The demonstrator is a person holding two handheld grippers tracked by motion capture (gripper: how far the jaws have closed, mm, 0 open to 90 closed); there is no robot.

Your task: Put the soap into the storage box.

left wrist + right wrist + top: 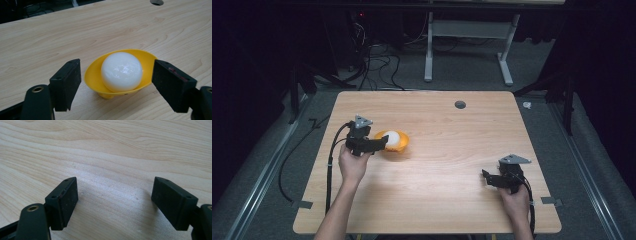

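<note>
Light wooden table (447, 150), person's forearms coming in from the near edge, one black two-jaw gripper in each hand.

Left gripper (379, 143) sits left of centre, pointed at a small yellow plastic bowl (401, 145). Bowl holds a glossy white ball (392, 138). In the left gripper view the jaws are spread wide, one on each side of the yellow bowl (93, 77), close to the rim; can't tell if either pad actually touches it. White ball (121, 71) rests inside the bowl, nearly filling it. Bowl stands upright on the table on a small foot.

Right gripper (486, 176) is low over the table near the right front corner, well apart from the bowl. Right gripper view: jaws apart, nothing between them, bare wood grain underneath (112, 157).

Round dark grommet hole (460, 104) in the tabletop toward the far edge. Cables (331, 160) trail from the left gripper back along the forearm. Grey floor and a white table frame (469, 35) beyond the far edge.
</note>
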